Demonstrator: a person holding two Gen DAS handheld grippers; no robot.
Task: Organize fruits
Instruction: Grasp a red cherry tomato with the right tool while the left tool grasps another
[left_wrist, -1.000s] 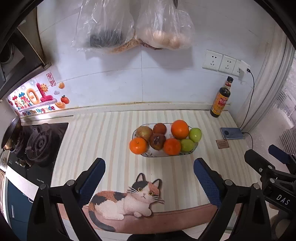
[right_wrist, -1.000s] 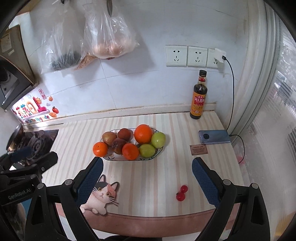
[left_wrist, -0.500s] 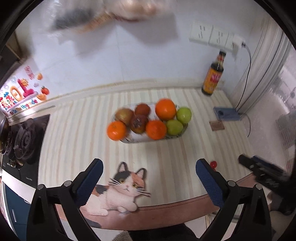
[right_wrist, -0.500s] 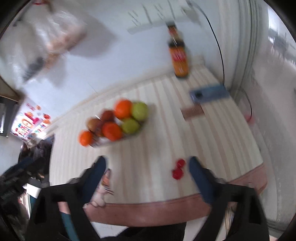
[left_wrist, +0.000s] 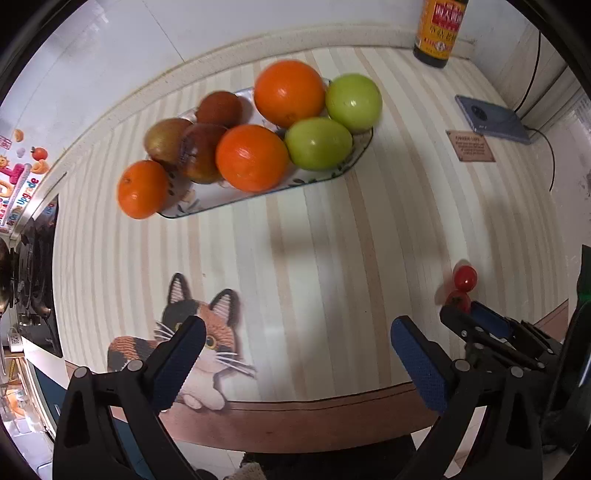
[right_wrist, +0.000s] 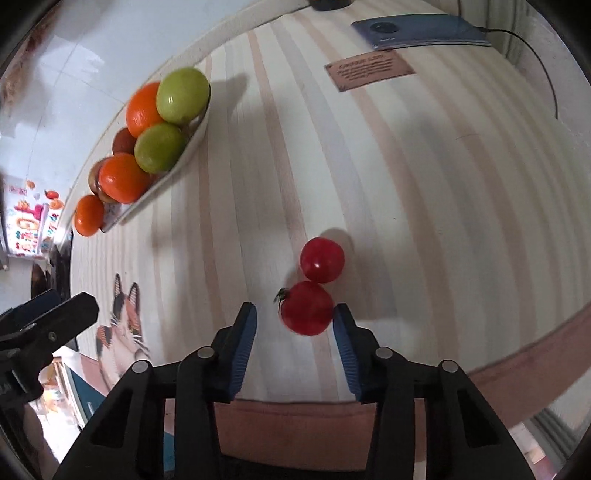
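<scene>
Two small red tomatoes lie on the striped counter near its front edge. The near tomato (right_wrist: 306, 313) sits between the fingers of my right gripper (right_wrist: 295, 325), which is open around it; the right pad is close to it. The far tomato (right_wrist: 322, 259) touches it from behind. Both also show in the left wrist view (left_wrist: 464, 277). An oval plate (left_wrist: 325, 176) holds oranges (left_wrist: 252, 158), green fruits (left_wrist: 318, 143) and brown fruits (left_wrist: 202, 152); one orange (left_wrist: 143, 189) hangs at its left end. My left gripper (left_wrist: 295, 347) is open and empty above the counter's front.
A cat-shaped mat (left_wrist: 192, 332) lies at the front left. A soy sauce bottle (left_wrist: 439, 29) stands at the back wall. A phone (left_wrist: 493, 119) on a cable and a small brown card (left_wrist: 470, 145) lie at the right. A stove (left_wrist: 33, 280) is at the left.
Both grippers have dropped and moved forward toward the counter. My right gripper has closed in on the tomatoes and narrowed, so the near tomato now sits between its fingers.
</scene>
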